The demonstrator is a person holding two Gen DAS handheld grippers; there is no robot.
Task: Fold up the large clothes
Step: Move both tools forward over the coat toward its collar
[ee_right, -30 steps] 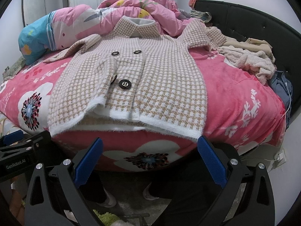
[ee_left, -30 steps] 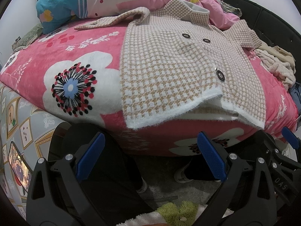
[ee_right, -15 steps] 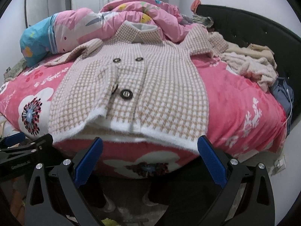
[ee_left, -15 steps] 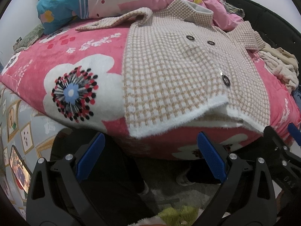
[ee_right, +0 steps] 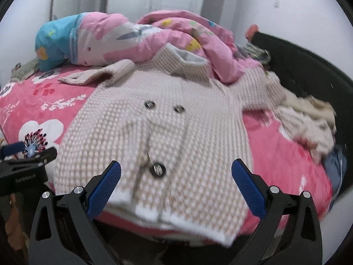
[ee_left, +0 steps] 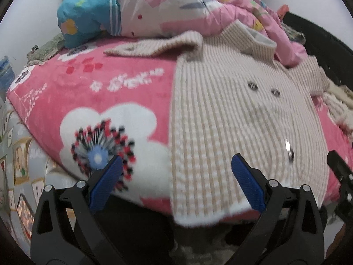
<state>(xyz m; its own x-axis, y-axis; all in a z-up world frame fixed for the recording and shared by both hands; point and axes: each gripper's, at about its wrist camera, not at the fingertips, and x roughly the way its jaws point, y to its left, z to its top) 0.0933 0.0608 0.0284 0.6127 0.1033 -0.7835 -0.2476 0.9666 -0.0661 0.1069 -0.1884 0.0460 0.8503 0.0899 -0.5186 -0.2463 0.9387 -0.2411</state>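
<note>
A beige-and-white checked coat (ee_left: 238, 119) with dark buttons lies front up on a pink flowered blanket (ee_left: 106, 92), its white hem at the near bed edge. It also shows in the right wrist view (ee_right: 167, 137). One sleeve (ee_left: 158, 46) stretches to the left. My left gripper (ee_left: 176, 181) is open and empty, over the coat's left hem corner. My right gripper (ee_right: 176, 181) is open and empty, over the middle of the hem near a large button (ee_right: 157, 169). Both views are motion-blurred.
A pink and blue quilt (ee_right: 123, 37) is heaped behind the coat's collar. Loose beige clothes (ee_right: 308, 119) lie at the right by a black headboard (ee_right: 308, 70). The other gripper (ee_right: 24, 167) shows at the left edge of the right wrist view.
Both grippers have risen and moved forward from below the bed edge to over the coat's hem. Both stay open.
</note>
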